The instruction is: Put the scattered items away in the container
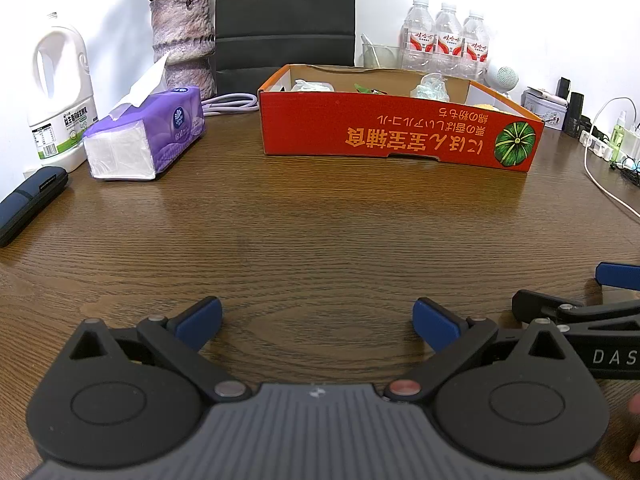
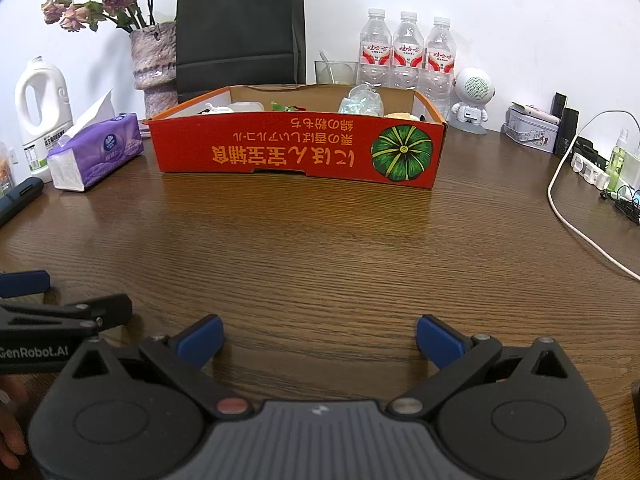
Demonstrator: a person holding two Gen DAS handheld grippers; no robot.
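Left gripper (image 1: 317, 322) jaws spread, empty | right gripper (image 2: 320, 340) jaws spread, empty, just beside it | both low over bare wooden bench (image 2: 320, 248) | red cardboard box (image 2: 296, 152) ahead, upright, holding scattered items (image 2: 360, 102) | tissue pack (image 1: 148, 136) left of box

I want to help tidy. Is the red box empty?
No. The red box already holds things: a crumpled clear bag and white items show above its wall.

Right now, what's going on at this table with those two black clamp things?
A person holds a gripper in each hand. The left gripper and right gripper are both open and empty, low over the wooden table. The red cardboard box ahead already holds several small items, and nothing is being carried.
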